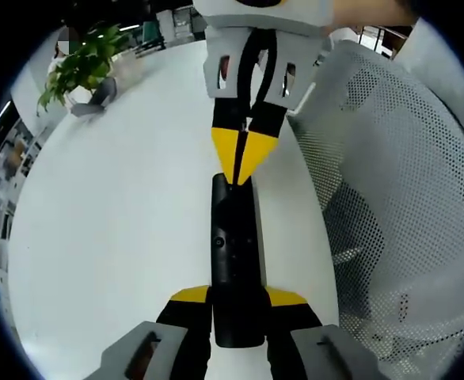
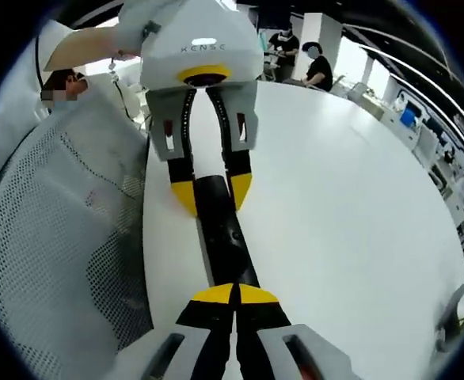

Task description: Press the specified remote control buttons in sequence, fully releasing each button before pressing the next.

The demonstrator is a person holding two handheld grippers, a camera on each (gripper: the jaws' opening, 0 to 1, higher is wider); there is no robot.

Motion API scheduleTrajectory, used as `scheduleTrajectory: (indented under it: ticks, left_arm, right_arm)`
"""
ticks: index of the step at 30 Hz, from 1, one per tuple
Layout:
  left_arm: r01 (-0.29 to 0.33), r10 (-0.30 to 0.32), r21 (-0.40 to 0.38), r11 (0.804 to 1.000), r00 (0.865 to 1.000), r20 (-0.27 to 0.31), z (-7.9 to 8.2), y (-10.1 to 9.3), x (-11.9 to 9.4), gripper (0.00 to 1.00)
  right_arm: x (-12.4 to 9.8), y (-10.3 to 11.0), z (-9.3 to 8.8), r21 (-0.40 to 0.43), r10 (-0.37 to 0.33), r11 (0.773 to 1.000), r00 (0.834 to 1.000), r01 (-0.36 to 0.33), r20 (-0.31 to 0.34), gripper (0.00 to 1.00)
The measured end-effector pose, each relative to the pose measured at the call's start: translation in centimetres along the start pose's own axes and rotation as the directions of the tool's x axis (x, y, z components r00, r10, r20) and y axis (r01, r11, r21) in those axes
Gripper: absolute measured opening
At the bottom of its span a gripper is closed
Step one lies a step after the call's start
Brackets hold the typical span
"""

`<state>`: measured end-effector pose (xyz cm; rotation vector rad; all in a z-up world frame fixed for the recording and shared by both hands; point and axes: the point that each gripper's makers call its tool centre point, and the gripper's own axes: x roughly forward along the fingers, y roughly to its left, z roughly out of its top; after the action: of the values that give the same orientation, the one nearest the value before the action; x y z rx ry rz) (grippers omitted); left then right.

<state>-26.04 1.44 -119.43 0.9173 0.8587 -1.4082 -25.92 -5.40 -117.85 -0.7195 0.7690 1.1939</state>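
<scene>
A long black remote control (image 1: 236,237) lies on the white table (image 1: 121,222), pointing away from me. In the left gripper view my left gripper (image 1: 237,295) is shut on the remote's near end, one yellow-tipped jaw on each side. My right gripper (image 1: 238,168) comes down from the top, shut, its joined yellow tips resting on the remote's far end. In the right gripper view the right gripper (image 2: 233,291) has its tips together on the remote (image 2: 226,229). Beyond it the left gripper (image 2: 212,194) clasps the other end.
A white mesh chair (image 1: 406,198) (image 2: 50,237) stands close against the table edge beside the remote. A potted plant (image 1: 81,67) sits at the table's far corner. People (image 2: 319,67) sit at the back of the room. The table (image 2: 351,206) is bare on the side away from the chair.
</scene>
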Motion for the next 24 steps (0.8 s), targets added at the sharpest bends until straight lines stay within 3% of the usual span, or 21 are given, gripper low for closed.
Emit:
scheduleTrajectory:
  ticks: [9, 18, 24]
  left_arm:
    - [0.004, -0.004, 0.000, 1.000, 1.000, -0.002, 0.02, -0.01, 0.01, 0.24]
    - [0.011, -0.011, 0.001, 1.000, 1.000, 0.004, 0.02, 0.01, 0.03, 0.24]
    - [0.014, -0.014, 0.006, 1.000, 1.000, 0.006, -0.01, 0.03, 0.04, 0.25]
  right_arm:
    - [0.51, 0.20, 0.08, -0.065, 0.052, 0.996, 0.997, -0.055, -0.050, 0.00]
    - [0.67, 0.00, 0.03, -0.042, 0.099, 0.994, 0.987, -0.105, -0.124, 0.00]
    - [0.46, -0.04, -0.01, 0.075, 0.125, 0.990, 0.991, -0.121, -0.053, 0.00]
